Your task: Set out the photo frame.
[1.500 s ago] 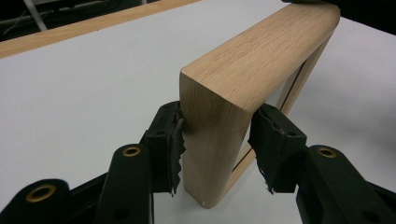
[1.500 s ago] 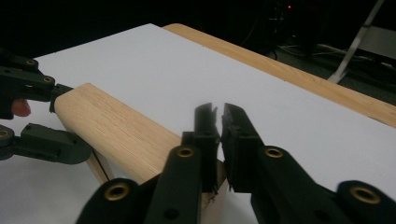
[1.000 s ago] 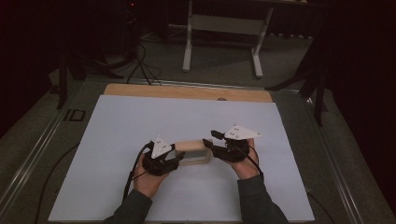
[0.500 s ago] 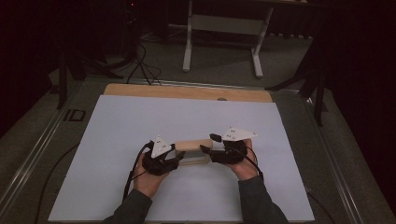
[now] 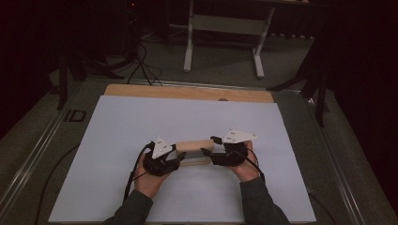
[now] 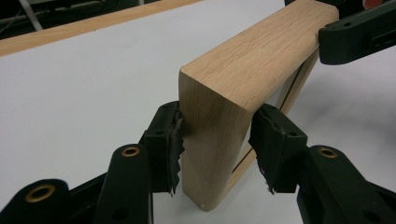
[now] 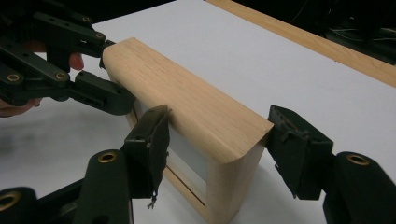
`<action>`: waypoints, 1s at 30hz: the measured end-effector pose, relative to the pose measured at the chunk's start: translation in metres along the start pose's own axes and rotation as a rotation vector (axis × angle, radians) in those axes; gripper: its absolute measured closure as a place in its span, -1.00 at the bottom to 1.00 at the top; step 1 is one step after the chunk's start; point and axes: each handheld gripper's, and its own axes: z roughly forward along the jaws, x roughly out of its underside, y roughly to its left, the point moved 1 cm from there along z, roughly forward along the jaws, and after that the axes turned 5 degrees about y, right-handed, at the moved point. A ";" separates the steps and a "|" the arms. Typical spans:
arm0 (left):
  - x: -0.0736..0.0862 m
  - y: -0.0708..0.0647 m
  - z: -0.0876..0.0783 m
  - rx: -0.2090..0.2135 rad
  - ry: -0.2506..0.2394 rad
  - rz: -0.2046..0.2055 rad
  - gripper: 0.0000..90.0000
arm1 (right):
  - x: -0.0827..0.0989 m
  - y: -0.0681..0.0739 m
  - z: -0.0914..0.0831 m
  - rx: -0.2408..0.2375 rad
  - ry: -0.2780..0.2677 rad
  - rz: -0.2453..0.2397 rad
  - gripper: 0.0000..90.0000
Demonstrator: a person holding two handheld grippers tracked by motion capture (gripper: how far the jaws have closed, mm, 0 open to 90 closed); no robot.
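Note:
A light wooden frame (image 5: 195, 145) stands on edge on the white sheet (image 5: 187, 117), its long side running left to right. My left gripper (image 5: 180, 154) is shut on its left end; in the left gripper view both pads (image 6: 170, 140) press the frame (image 6: 252, 65). My right gripper (image 5: 209, 152) has its jaws around the right end. They have just been opening, and in the right gripper view the frame (image 7: 187, 102) sits between pads (image 7: 292, 144) that stand slightly off it. Each gripper view shows the other gripper (image 7: 70, 70) at the far end.
The sheet covers a board with a bare wooden strip (image 5: 187, 92) along its far edge. Beyond the table stand a white frame stand (image 5: 225, 23) and cables (image 5: 141, 61) on a dark floor. Metal rails (image 5: 42, 140) run along the table's sides.
The right hand has sunk slightly toward the frame's right end. The left hand and the frame have kept still.

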 end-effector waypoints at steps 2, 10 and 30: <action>0.000 0.000 0.000 0.000 0.000 0.000 0.19 | 0.000 0.000 0.000 -0.001 0.004 -0.005 -0.13; 0.000 0.000 0.000 -0.001 -0.001 -0.002 0.19 | 0.003 0.000 0.002 -0.006 0.013 -0.020 -0.16; 0.000 0.001 0.001 0.003 -0.004 -0.008 0.19 | 0.010 -0.003 0.011 -0.003 0.054 -0.032 -0.08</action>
